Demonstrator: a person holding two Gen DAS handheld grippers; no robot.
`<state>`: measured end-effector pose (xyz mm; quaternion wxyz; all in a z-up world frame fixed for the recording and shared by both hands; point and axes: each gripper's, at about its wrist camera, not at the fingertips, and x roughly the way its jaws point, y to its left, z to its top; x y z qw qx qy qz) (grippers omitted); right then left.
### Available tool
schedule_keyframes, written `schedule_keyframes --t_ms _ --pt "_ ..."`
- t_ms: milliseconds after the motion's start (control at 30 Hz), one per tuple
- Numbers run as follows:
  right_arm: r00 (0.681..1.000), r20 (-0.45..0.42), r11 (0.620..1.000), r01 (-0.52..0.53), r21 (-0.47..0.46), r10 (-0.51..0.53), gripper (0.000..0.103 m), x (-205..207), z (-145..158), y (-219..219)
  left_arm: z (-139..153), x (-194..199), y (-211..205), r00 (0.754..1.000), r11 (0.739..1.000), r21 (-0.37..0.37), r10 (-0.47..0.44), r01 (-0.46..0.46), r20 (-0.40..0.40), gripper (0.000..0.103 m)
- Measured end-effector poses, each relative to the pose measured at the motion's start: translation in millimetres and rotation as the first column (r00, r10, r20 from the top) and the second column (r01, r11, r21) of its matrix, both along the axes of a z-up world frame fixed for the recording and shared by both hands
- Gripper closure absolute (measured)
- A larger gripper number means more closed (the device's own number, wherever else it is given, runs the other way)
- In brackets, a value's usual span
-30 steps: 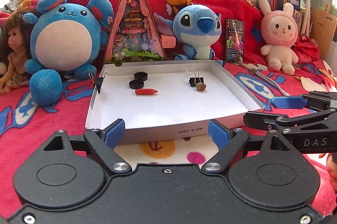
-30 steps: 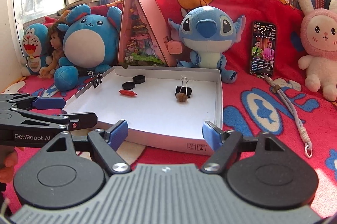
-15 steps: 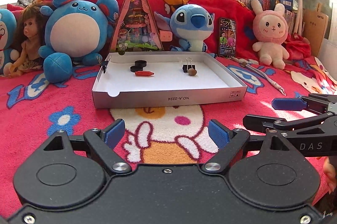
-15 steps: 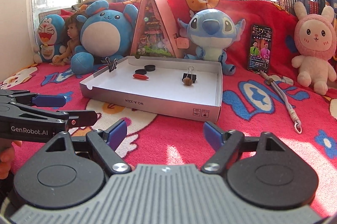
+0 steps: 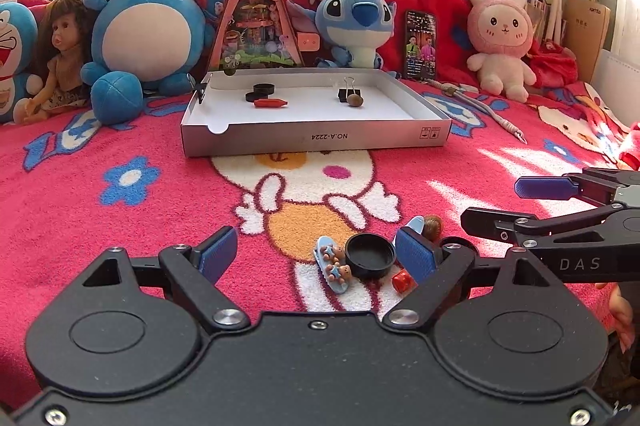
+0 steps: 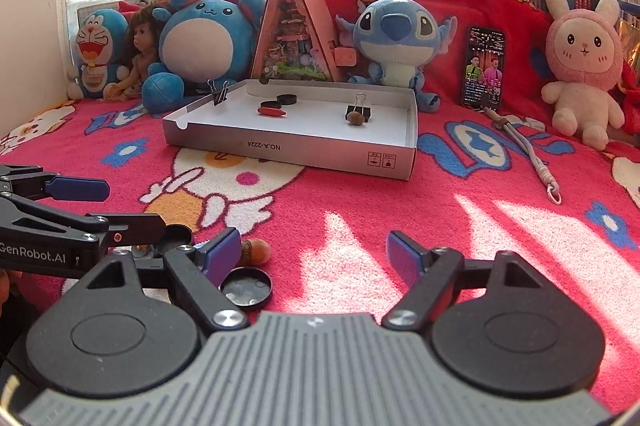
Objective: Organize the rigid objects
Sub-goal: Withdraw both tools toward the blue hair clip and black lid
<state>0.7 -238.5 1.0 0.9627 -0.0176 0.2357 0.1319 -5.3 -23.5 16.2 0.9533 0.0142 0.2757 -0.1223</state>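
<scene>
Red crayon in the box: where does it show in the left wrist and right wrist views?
Left wrist: red crayon lies centre-left on the box floor, just in front of the two black caps.
Right wrist: red crayon upper centre-left, same spot in front of the black caps.
Shared landmark: the box with its upside-down "NO.A-2224" print on the front wall.

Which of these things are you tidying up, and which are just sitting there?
For the job: white box, black cap, bear hair clip, acorn, small red piece.

Just lying about: Stitch plush, pink bunny plush, doll, phone, lanyard.
</scene>
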Motion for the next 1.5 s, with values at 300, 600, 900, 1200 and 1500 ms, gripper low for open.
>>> schedule_keyframes --t_ms 300,600,900,1200,1500 --pt "1.0 -0.013 0.999 -0.025 -0.022 0.024 0.015 -11 -5 4 -3 -14 3 0.999 1.0 -0.004 -0.019 0.019 -0.027 0.03" --pt "0.997 -0.019 0.994 -0.078 -0.073 0.077 0.019 -20 -11 18 -10 -16 6 0.998 1.0 0.001 -0.026 0.026 -0.06 0.054" --pt "0.997 -0.035 0.996 -0.076 -0.056 0.074 0.038 -19 -18 24 -14 -9 2 0.999 1.0 0.024 -0.008 0.009 -0.049 0.062" --pt "0.998 -0.035 0.997 -0.061 -0.056 0.059 0.04 -17 -19 25 -16 5 10 0.998 0.997 0.054 0.054 -0.053 -0.027 0.062" --pt "0.999 -0.03 0.997 -0.046 -0.061 0.044 0.04 -17 -20 26 -18 16 32 0.989 0.987 0.069 0.146 -0.145 -0.022 0.061"
